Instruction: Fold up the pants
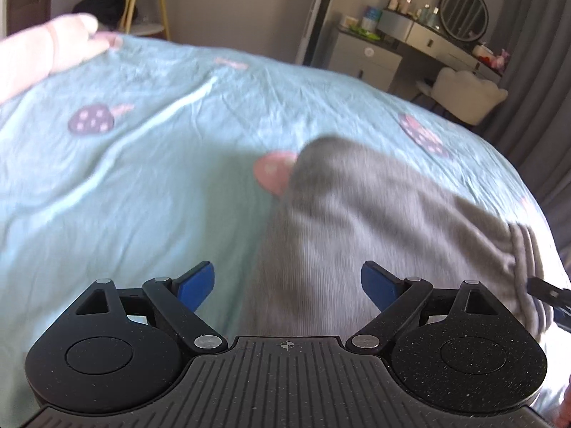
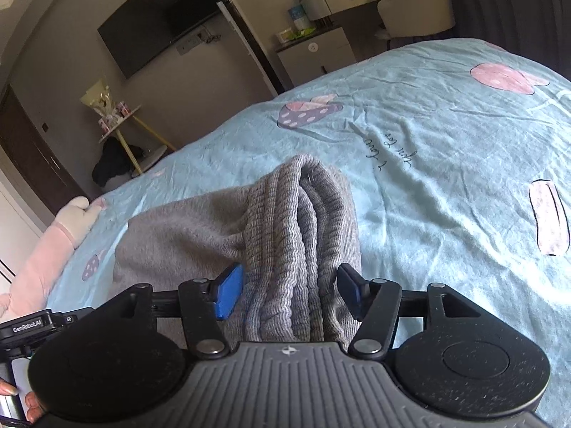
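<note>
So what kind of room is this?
Most likely a bedroom. There's a big bed with a blue mushroom-print cover, a dressing table with a round mirror, and gray pants being folded on the bed.

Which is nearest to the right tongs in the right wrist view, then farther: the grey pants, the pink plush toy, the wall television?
1. Grey pants, between the right tongs.
2. Pink plush toy, left on the bed.
3. Wall television, far upper left.

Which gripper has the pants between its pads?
The right gripper: the gray pants sit bunched between its pads. The left gripper is open over flat fabric.
</note>
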Motion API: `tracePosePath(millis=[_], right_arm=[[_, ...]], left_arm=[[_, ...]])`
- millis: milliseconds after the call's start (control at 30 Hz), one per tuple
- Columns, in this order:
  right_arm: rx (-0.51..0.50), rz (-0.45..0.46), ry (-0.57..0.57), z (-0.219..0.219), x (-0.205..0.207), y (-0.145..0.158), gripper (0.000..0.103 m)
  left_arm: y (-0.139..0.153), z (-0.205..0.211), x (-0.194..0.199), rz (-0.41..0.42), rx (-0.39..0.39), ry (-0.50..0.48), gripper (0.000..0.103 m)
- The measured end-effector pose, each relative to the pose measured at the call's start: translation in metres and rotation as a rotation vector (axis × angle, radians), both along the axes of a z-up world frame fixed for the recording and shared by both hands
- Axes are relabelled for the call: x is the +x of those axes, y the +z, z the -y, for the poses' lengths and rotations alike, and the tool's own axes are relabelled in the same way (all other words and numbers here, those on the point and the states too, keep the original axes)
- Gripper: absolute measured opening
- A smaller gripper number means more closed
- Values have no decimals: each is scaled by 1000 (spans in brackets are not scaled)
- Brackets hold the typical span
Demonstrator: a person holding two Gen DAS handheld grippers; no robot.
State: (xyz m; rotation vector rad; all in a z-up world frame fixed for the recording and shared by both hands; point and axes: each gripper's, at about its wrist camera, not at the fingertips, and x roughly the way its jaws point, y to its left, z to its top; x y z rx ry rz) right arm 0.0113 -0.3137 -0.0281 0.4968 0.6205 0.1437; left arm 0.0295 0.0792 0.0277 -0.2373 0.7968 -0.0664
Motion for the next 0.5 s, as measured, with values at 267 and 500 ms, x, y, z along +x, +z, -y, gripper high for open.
tracePosePath(millis=[267,500], right_arm=[[64,-67,-29,16,21,-16,75],[182,-180,58,22,48,-42,85]], left_arm=[[-12,20,63,-55,16,-101,94],[-60,6,85,-166,-92,-155,97]])
